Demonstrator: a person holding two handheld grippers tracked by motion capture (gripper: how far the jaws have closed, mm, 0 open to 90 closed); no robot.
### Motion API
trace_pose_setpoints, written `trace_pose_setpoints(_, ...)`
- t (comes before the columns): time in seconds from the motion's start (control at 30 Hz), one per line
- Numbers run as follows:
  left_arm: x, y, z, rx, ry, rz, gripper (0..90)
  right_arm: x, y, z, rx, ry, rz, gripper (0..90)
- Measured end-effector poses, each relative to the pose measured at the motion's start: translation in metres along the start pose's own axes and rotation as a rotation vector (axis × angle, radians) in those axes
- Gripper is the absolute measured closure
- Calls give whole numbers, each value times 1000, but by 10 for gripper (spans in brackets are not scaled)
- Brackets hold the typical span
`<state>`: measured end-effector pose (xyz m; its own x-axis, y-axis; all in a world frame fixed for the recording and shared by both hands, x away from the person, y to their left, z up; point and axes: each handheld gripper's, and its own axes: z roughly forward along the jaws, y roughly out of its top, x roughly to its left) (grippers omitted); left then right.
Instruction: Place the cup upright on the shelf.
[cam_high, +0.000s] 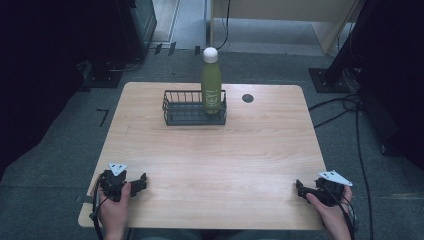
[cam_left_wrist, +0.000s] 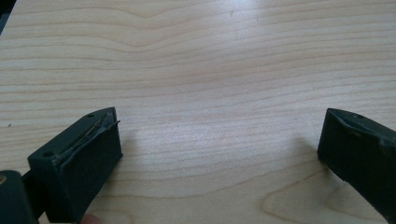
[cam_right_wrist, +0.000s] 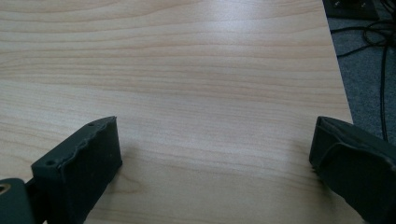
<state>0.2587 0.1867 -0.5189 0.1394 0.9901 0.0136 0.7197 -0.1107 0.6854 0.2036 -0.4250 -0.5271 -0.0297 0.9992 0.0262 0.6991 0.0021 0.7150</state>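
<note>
At the near edge of the pale wood-grain table (cam_high: 210, 165), the person's left hand (cam_high: 114, 206) holds the left gripper (cam_left_wrist: 219, 149) and the right hand (cam_high: 331, 212) holds the right gripper (cam_right_wrist: 217, 149), each low over bare wood with its two black jaws spread wide and nothing between them. Well beyond them, near the far edge, sits a dark wire basket (cam_high: 186, 108), and a tall green bottle with a white cap (cam_high: 211, 86) stands upright in its right end. Just right of the basket is a small dark round spot (cam_high: 247, 98) in the tabletop.
</note>
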Motion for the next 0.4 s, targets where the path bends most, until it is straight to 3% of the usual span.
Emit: trace_pose_setpoints(0.4,0,0,0,0,0,1,0,0,0,0,1,2,-2,17)
